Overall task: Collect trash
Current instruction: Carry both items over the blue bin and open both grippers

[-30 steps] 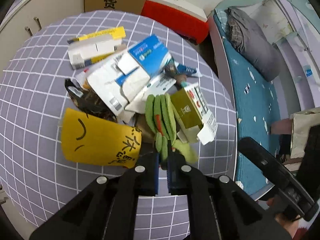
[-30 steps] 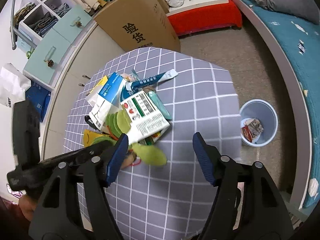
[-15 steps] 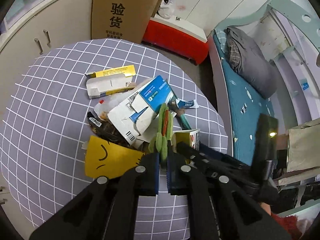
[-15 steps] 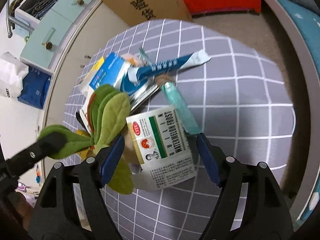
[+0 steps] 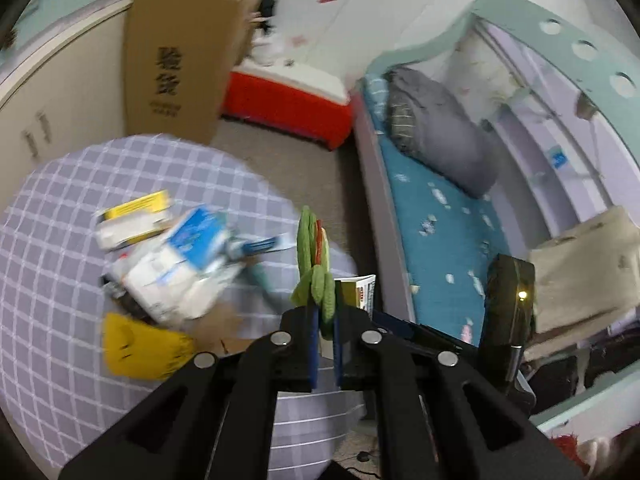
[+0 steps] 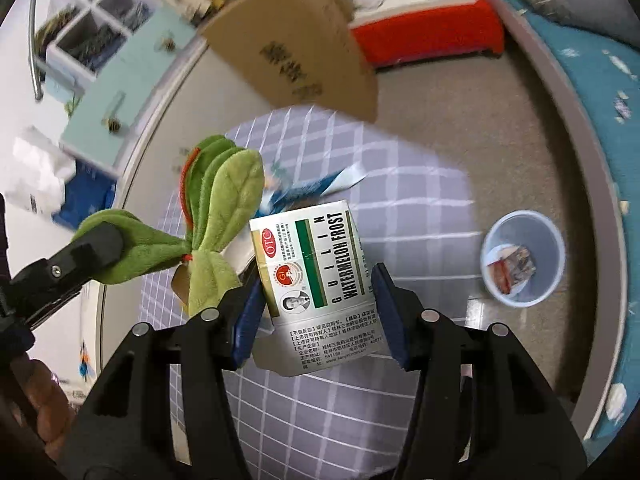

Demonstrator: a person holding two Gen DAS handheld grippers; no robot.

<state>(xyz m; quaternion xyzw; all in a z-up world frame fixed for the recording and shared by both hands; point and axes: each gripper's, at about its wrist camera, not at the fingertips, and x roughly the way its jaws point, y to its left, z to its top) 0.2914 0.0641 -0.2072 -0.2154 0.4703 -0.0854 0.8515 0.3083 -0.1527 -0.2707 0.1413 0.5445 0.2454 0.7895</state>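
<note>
Two grippers: each holds one item above the round table, with the room spread beyond.
Left gripper (image 5: pixel 325 334): jaws clenched on the stem end of a green plush leaf toy (image 5: pixel 313 264); its leaves stand upright ahead of the blue pads.
Right gripper (image 6: pixel 320 312): blue pads pressed against both sides of a white and green medicine box (image 6: pixel 316 276), printed "WATERMELON FROST", lifted clear of the cloth.
Relation of the two: in the right wrist view the plush leaves hang just left of the box, close to it; contact cannot be told.
Table (image 5: pixel 44 264): round, covered with a grey-lilac checked cloth.
Remaining trash: a heap on the table, blurred, including a blue and white carton (image 5: pixel 196 236), a yellow and white box (image 5: pixel 134 216), a yellow paper piece (image 5: pixel 140 346) and a blue sachet (image 5: pixel 260 245).
Bin (image 6: pixel 523 257): pale blue, on the floor to the right of the table, well apart from the box, with a wrapper inside.
Surroundings: a cardboard box (image 5: pixel 180 60) and a red chest (image 5: pixel 288 104) behind the table; a bed (image 5: pixel 440 232) with teal sheet to the right.
</note>
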